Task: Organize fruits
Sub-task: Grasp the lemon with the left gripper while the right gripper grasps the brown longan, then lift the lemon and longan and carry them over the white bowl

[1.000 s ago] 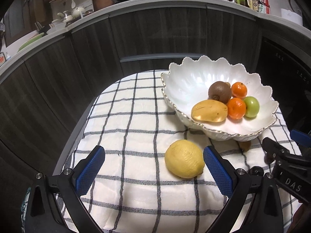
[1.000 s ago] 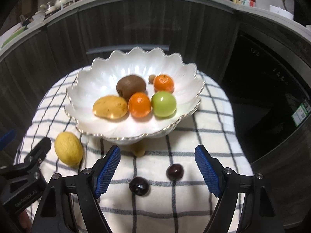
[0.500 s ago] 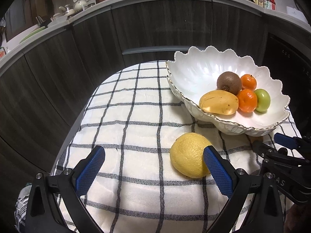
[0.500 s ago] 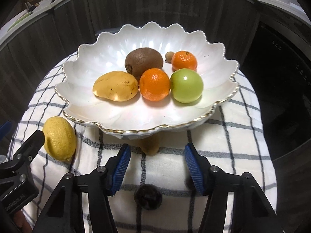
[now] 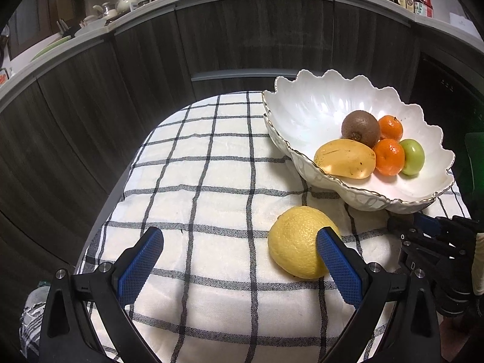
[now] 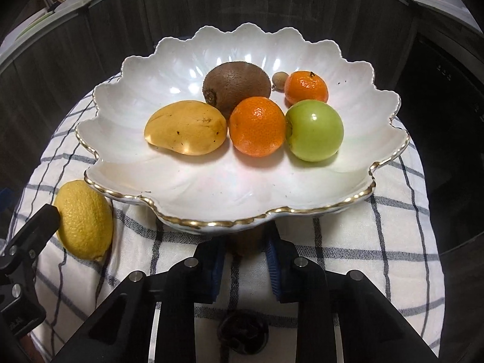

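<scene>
Both the left gripper (image 5: 239, 267) and the right gripper (image 6: 245, 267) are black plastic frames with angular arms, silver round screw heads at the joints, and fingers faced with blue cross-hatched pads (image 5: 139, 267).

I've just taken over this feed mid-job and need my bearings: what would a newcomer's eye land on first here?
First, the scalloped white bowl with its gold rim, at the far side of the checked cloth, holding a mango, a kiwi, two tangerines and a green fruit. Next, the lemon alone on the cloth, against one finger of the open left gripper. The right gripper is shut on a small brown thing under the bowl's near rim.
</scene>
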Demonstrator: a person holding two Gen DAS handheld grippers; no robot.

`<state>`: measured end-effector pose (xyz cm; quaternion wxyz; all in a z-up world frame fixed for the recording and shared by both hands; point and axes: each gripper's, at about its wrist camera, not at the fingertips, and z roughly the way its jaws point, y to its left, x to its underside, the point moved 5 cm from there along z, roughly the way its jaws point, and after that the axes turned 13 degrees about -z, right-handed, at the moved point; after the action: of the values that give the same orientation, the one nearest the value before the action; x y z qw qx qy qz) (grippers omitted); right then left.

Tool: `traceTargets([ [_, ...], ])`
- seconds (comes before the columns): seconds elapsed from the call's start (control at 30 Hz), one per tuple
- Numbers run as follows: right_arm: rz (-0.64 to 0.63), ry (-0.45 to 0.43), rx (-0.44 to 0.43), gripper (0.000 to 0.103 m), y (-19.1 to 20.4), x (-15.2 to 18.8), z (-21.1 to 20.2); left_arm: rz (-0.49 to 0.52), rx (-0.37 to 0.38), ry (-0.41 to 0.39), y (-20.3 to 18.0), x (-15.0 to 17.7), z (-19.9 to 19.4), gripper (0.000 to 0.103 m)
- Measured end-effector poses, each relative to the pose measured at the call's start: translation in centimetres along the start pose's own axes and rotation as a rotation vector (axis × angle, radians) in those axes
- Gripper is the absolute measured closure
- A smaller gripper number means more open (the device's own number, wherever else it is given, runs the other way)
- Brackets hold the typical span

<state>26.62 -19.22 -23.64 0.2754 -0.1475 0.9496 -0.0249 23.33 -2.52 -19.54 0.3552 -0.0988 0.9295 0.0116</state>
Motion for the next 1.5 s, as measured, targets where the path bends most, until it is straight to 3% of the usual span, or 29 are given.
traceTargets([
  [0.27, 0.018, -0.015, 0.018, 0.077, -0.7, 0.6, -2.6, 0.006, 0.047, 0.001, -0.8, 0.2, -0.7, 0.0],
  [0.43, 0.049, -0.02, 0.052, 0.077, -1.8, 1.7, -4.4, 0.024, 0.099, 0.037, -2.2, 0.7, -0.3, 0.001],
  [0.7, 0.107, -0.027, 0.082, 0.077, -3.3, 2.6, -4.6, 0.035, 0.122, 0.1, -3.6, 1.4, 1.4, 0.006],
  [1.0, 0.119, -0.03, 0.083, 0.077, -2.9, 2.2, -4.5, 0.03, 0.119, 0.146, -3.9, 1.9, 3.5, 0.027],
  [1.07, 0.116, -0.03, 0.08, 0.077, -2.7, 2.2, -4.4, 0.033, 0.122, 0.154, -4.0, 2.1, 3.7, 0.04],
  [1.5, 0.118, -0.033, 0.085, 0.077, -2.8, 2.1, -4.9, 0.059, 0.129, 0.154, -4.4, 2.3, 2.8, 0.043],
])
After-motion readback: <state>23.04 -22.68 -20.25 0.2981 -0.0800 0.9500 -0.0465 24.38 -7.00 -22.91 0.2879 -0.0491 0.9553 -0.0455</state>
